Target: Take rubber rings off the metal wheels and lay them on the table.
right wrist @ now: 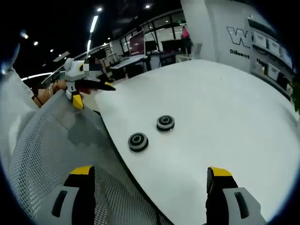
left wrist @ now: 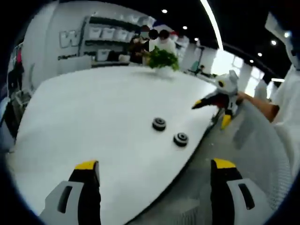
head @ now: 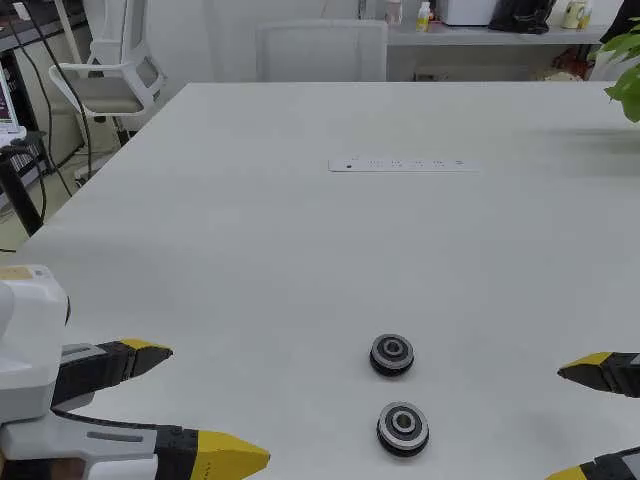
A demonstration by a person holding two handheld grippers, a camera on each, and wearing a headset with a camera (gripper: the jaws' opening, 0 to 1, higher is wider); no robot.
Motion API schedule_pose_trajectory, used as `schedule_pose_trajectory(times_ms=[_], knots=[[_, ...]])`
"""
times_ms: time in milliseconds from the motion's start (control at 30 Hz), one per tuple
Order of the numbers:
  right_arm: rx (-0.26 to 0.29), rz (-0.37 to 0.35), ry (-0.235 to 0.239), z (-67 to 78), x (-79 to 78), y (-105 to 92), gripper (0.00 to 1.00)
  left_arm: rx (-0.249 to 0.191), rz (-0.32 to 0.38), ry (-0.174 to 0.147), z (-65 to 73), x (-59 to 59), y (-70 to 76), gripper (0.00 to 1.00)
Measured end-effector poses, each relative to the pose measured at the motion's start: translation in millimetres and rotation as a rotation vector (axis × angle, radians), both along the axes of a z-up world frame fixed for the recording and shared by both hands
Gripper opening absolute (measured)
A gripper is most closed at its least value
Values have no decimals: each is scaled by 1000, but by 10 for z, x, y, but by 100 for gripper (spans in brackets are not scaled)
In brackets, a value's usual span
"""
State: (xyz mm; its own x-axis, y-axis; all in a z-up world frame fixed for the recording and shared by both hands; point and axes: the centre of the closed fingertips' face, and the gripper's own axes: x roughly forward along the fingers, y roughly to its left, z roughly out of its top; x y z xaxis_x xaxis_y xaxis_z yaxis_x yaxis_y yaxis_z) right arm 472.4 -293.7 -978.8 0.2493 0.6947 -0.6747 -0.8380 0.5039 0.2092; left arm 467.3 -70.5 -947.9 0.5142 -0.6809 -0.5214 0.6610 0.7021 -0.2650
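Two small metal wheels with black rubber rings lie flat on the white table: a far wheel and a near wheel close to the front edge. My left gripper stands open at the lower left, well apart from both wheels. My right gripper stands open at the lower right edge, also apart from them. Nothing sits between either pair of jaws. Each gripper appears in the other's view: right gripper, left gripper.
A white power strip lies flat mid-table. Office chairs stand at the far left and the far side of the table. A green plant sits at the right edge. A shelf with bottles runs along the back wall.
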Motion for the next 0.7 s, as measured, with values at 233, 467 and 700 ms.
schedule_pose_trajectory(times_ms=[233,467,700], knots=[[20,3,-1,20,0,21,99,17,3,17,-43,-10,4,100],[15,32,11,0,-42,53,99,38,4,24,-75,-13,21,100],[9,51,22,-22,-66,72,99,40,5,25,-77,-4,23,100]])
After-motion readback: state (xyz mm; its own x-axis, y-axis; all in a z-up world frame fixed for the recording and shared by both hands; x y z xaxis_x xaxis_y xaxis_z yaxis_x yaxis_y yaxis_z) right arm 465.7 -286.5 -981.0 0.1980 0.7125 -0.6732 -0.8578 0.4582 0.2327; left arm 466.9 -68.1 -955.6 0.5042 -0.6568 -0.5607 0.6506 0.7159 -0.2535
